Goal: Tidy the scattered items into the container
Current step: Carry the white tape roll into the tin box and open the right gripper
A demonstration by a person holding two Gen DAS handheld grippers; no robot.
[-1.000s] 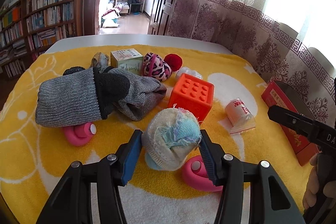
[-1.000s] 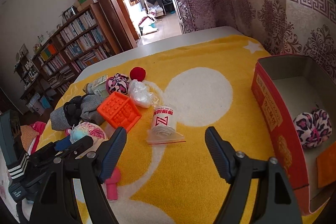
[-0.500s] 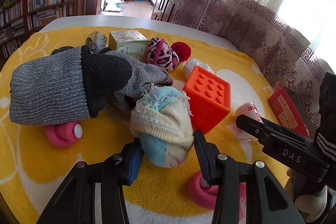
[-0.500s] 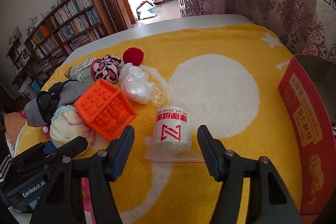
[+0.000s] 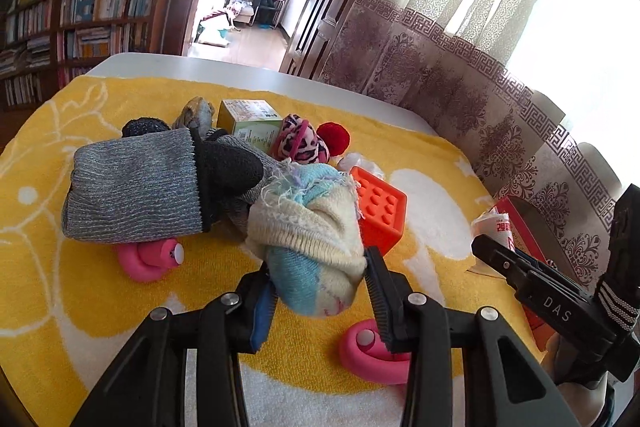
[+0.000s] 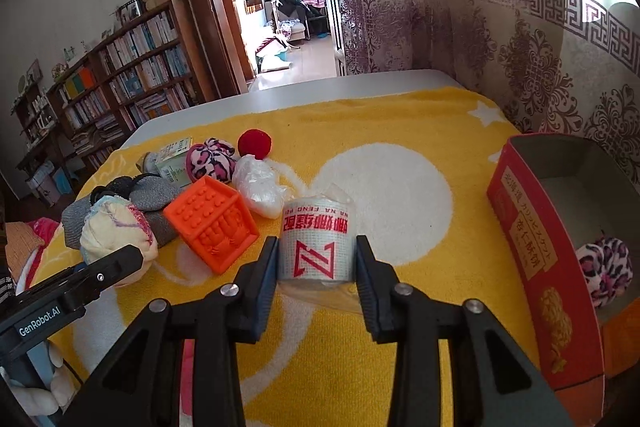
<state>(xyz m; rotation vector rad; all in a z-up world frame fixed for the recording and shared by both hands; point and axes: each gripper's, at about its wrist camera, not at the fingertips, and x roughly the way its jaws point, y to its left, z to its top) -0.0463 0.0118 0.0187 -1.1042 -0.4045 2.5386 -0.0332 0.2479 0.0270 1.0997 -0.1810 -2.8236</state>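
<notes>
My left gripper is shut on a cream and blue rolled sock, held above the yellow towel; the sock also shows in the right wrist view. My right gripper has its jaws closed against a white roll in a plastic bag with red print, resting on the towel. The red cardboard box stands to the right and holds a leopard-print ball. The box edge shows in the left wrist view.
On the towel lie an orange cube, a crumpled plastic bag, a red pompom, a second leopard ball, a green carton, grey socks and two pink rings. Curtains hang behind the table.
My left gripper closed on the sock and lifted it off the towel. My right gripper moved in over the white roll and closed its jaws against it.
</notes>
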